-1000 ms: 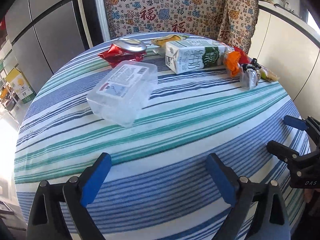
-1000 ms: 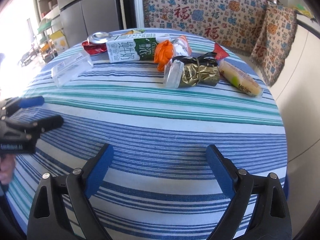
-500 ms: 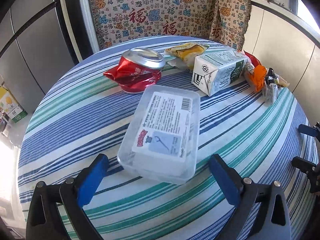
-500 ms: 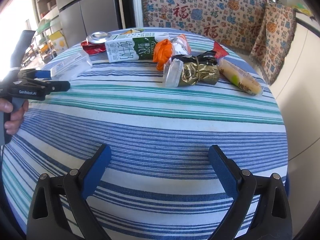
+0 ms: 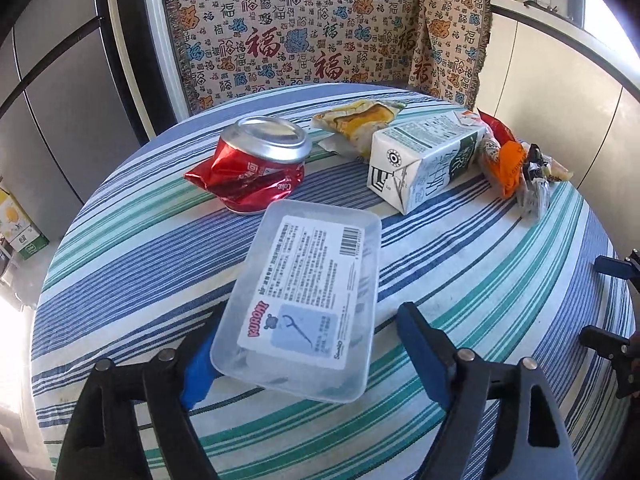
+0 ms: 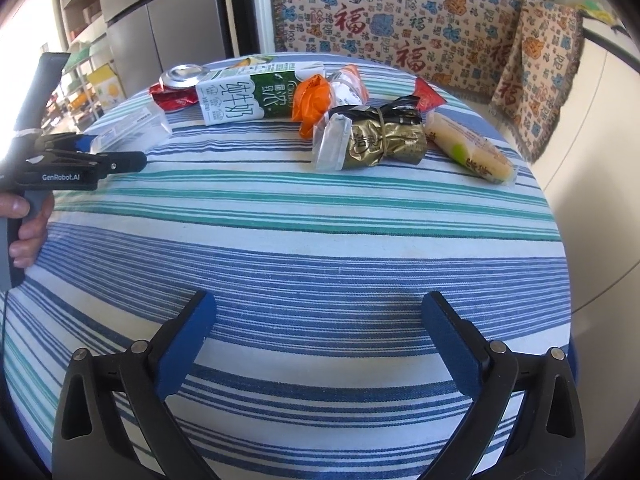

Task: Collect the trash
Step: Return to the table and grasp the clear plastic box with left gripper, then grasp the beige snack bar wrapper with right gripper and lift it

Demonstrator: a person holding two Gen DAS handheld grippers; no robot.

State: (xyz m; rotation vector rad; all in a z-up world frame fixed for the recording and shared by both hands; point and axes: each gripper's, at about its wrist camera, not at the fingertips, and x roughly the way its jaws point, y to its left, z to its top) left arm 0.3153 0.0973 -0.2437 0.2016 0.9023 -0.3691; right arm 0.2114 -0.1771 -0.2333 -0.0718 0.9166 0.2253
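Note:
A clear plastic box (image 5: 304, 304) with a printed label lies on the striped table, its near end between the fingers of my open left gripper (image 5: 308, 344); the jaws stand wide and the right pad is apart from it. Behind it lie a crushed red can (image 5: 252, 168), a milk carton (image 5: 424, 164), a yellow snack wrapper (image 5: 360, 120) and orange wrappers (image 5: 508, 160). My right gripper (image 6: 320, 340) is open and empty over the table's near part. It sees the box (image 6: 128, 132), carton (image 6: 256, 96), a gold-black wrapper (image 6: 380, 140) and a pale packet (image 6: 468, 152).
The round table (image 6: 320, 260) has a blue, green and white striped cloth. A patterned cloth-covered bench (image 5: 312, 40) stands behind it. A grey fridge (image 6: 168, 20) is at the back left. White cabinets (image 5: 560, 92) are at the right.
My left gripper has moved forward to the clear box, which now lies between its fingers. My right gripper has barely moved.

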